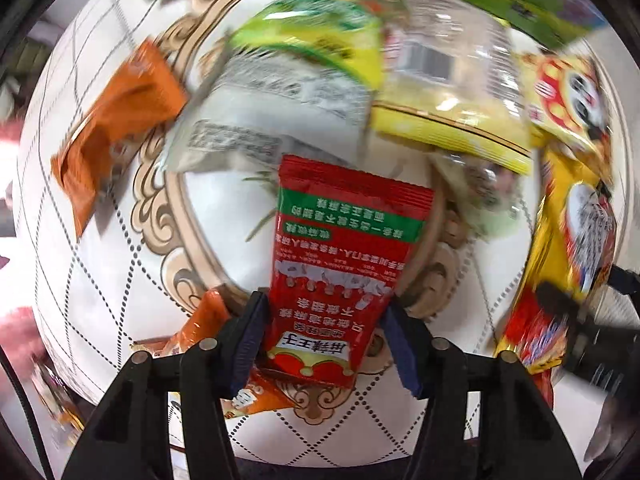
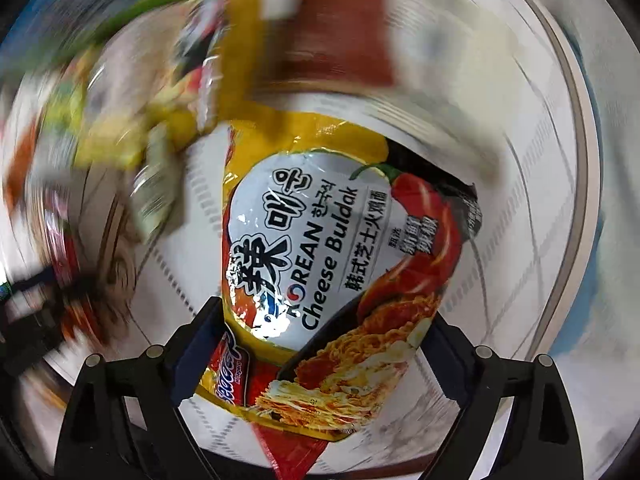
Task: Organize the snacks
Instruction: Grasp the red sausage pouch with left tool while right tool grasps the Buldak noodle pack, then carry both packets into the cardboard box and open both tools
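Bare tabletop [image 1: 100,280] lay open left of the red packet [image 1: 344,264]. Beyond it, a heap of snack bags [image 1: 320,60] blocked passage; the yellow noodle bag [image 2: 340,248] crowded the right.

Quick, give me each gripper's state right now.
Left gripper: shut on the red snack packet.
Right gripper: shut on the Cheese Buldak noodle pack.

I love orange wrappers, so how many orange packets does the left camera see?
2. The upper orange packet lies at upper left; the lower orange packet lies partly beneath the left gripper. Blurred edges may hide more.
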`<act>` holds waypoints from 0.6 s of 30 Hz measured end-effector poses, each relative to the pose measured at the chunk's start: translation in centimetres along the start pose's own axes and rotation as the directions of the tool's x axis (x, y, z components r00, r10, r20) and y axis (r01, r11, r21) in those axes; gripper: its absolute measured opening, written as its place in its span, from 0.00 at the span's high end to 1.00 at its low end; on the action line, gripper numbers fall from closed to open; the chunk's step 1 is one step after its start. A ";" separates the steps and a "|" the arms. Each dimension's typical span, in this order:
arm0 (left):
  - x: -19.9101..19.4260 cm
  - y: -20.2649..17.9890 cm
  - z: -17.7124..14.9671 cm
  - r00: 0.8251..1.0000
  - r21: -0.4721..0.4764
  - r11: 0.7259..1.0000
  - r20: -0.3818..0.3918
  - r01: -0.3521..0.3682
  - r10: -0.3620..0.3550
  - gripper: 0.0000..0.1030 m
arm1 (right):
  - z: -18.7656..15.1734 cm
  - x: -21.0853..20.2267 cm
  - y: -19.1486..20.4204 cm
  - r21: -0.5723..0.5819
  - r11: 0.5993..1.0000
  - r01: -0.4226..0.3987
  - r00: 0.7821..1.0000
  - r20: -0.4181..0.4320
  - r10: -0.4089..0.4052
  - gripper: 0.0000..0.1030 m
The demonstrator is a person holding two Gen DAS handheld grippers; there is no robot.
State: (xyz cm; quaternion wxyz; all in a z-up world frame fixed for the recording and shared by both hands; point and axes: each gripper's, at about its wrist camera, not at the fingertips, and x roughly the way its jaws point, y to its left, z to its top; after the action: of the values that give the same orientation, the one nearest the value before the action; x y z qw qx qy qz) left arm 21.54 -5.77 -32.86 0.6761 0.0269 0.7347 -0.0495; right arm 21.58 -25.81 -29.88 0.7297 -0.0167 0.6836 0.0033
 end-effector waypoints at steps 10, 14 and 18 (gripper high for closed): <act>4.0 -2.3 0.1 0.997 0.158 0.985 -0.021 -0.074 0.078 0.43 | 1.9 -2.1 0.6 -0.045 0.996 -0.079 0.992 0.091 0.083 0.03; 2.0 -2.2 -1.2 0.998 0.092 0.994 0.037 -0.051 0.048 0.52 | 3.2 1.0 -1.0 0.074 0.991 -0.112 0.993 0.045 0.109 0.03; -0.3 -1.3 -0.6 0.997 0.052 0.998 0.069 -0.034 0.030 0.55 | 3.8 3.7 -1.5 0.156 0.980 -0.127 0.992 0.042 0.121 0.17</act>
State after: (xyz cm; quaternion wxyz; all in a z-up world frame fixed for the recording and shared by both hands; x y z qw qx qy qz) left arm 20.87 -6.99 -32.42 0.7004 0.0550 0.7091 -0.0589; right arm 25.67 -27.29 -33.30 0.7379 0.0841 0.6696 -0.0054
